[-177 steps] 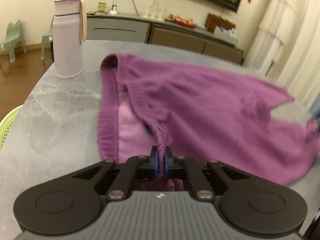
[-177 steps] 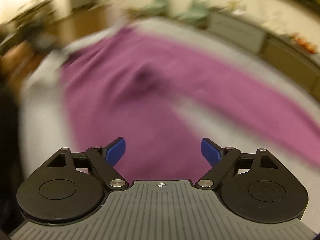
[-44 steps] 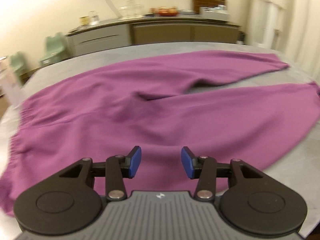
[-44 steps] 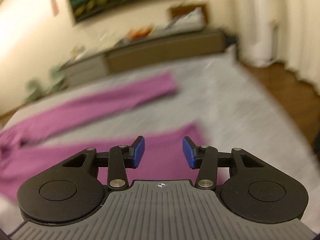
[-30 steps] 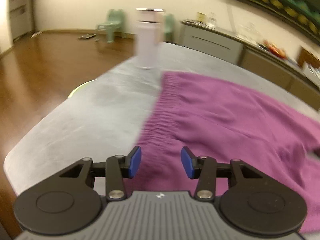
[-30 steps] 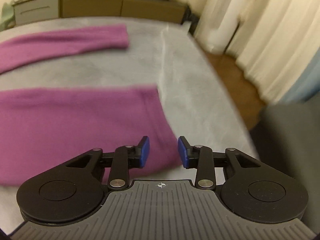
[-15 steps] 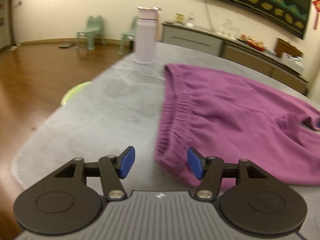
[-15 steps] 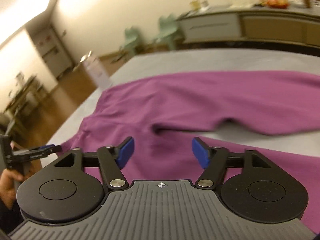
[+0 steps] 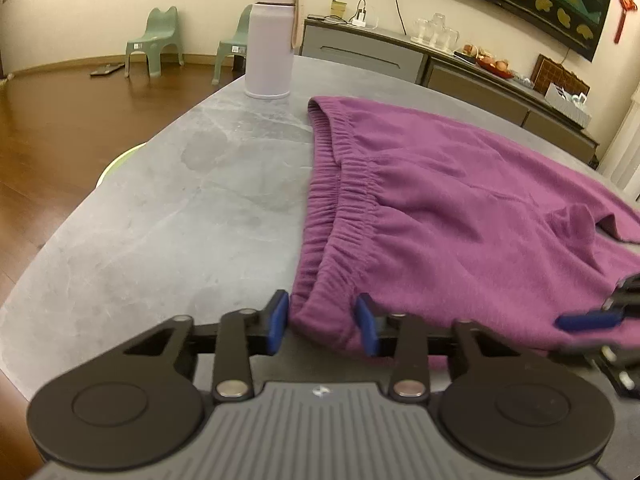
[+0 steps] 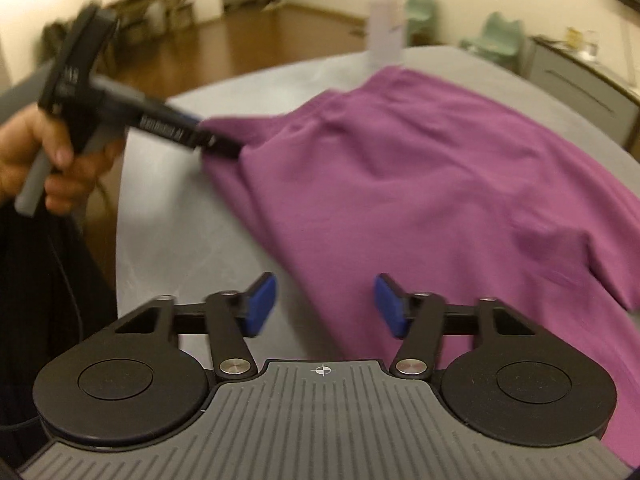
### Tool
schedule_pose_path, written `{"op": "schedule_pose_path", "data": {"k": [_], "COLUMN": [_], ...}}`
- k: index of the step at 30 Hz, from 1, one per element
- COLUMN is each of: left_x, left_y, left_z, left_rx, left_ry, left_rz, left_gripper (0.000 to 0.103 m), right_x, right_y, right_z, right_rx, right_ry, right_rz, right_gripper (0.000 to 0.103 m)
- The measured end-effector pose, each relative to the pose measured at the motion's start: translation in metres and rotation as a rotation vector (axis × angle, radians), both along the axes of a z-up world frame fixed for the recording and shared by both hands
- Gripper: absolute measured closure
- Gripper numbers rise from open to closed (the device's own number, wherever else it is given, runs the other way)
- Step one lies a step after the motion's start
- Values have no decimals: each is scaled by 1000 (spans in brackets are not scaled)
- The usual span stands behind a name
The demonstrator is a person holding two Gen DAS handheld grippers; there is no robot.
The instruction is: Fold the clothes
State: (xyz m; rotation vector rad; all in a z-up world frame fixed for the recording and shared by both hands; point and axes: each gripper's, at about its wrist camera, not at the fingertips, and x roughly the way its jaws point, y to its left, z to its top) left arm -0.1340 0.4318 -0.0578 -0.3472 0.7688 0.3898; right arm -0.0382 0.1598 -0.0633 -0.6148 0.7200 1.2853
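Note:
Purple sweatpants [image 9: 452, 216] lie flat on the grey table [image 9: 192, 208], elastic waistband toward the left. My left gripper [image 9: 322, 323] is open, its blue pads on either side of the near corner of the waistband [image 9: 320, 316]. My right gripper [image 10: 325, 307] is open over the near edge of the pants [image 10: 420, 184], holding nothing. The right wrist view shows the left gripper's tip [image 10: 224, 146] at the waistband corner. The right gripper's blue pad [image 9: 584, 321] shows at the right edge of the left wrist view.
A pale lilac bottle [image 9: 271, 60] stands on the table beyond the waistband. The table's rounded edge [image 9: 80, 216] drops to a wooden floor on the left, with a green item [image 9: 116, 164] below it. Green chairs and a sideboard stand at the back.
My left gripper has moved forward so the waistband corner now sits between its pads, and the jaws have narrowed. My right gripper has swung left toward the waistband end.

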Motion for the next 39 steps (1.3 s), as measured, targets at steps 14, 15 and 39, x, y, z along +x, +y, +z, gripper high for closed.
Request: {"op": "schedule_pose_path", "data": {"k": [14, 15, 39], "left_x": [-1, 5, -5], "left_y": [-6, -10, -24], "left_z": [23, 20, 35], "left_rx": [-167, -108, 196], "left_ry": [-166, -119, -52], "left_rz": [-61, -77, 3], "left_gripper": [27, 27, 75], "right_x": [40, 42, 185], "right_y": [-32, -34, -146], "right_z": [105, 105, 33], "right_rx": [237, 239, 218], "right_ry": [77, 72, 249], "right_rz": [-120, -129, -651], "right_gripper": [103, 103, 43]}}
